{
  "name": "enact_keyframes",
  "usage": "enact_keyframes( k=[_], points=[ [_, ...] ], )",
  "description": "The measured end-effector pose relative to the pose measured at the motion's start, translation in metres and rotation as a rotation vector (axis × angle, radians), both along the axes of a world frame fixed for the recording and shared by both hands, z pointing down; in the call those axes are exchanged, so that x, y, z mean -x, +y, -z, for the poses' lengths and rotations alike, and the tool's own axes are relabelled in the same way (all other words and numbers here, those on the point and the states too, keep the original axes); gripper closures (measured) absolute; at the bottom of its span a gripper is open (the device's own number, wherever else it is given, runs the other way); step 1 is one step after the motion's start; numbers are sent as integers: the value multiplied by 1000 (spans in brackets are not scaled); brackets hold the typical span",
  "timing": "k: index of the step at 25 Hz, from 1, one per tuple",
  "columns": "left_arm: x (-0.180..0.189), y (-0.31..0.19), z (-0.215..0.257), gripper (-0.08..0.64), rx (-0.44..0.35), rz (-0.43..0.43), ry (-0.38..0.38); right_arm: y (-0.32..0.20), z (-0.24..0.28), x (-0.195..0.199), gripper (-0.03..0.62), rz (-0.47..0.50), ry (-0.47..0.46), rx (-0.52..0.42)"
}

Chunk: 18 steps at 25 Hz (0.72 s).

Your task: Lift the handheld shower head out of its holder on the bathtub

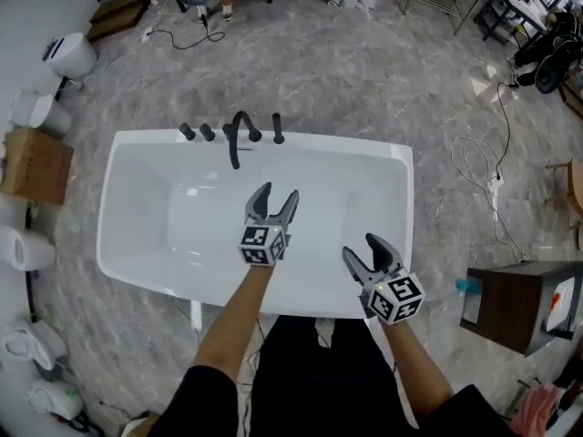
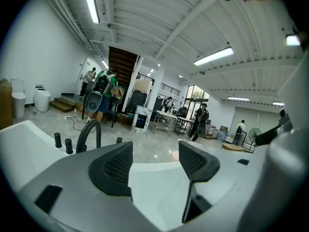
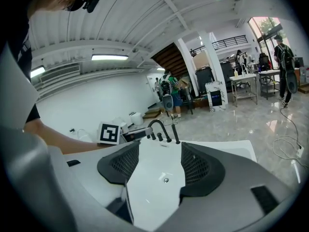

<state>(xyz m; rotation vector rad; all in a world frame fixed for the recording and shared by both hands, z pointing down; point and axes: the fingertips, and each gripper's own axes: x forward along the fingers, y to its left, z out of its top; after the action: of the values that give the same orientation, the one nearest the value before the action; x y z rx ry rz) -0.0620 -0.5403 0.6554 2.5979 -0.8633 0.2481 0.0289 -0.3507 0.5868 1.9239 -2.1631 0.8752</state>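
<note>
Left hand-held gripper [image 1: 278, 195] — jaws wide apart, empty, over the middle of the white bathtub [image 1: 137, 167]; right hand-held gripper [image 1: 363, 248] likewise wide and empty near its near right corner; handheld shower head [image 1: 278, 129] upright in its holder on the far rim — just right of the black spout [image 1: 239, 137].

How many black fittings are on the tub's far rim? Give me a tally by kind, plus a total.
Knobs: 2
Curved spout: 1
Handheld shower head: 1
Total: 4
</note>
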Motion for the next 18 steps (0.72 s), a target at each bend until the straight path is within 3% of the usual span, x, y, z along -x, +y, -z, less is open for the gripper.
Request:
enact_keyframes(
  k=[7, 18],
  points=[
    [-18, -45, -51, 285, 39, -2, -36, -38, -9, -26, 351, -66, -4, -21],
    [-47, -115, -103, 285, 56, 65, -34, -38, -59, -37, 351, -109, -49, 31]
  ],
)
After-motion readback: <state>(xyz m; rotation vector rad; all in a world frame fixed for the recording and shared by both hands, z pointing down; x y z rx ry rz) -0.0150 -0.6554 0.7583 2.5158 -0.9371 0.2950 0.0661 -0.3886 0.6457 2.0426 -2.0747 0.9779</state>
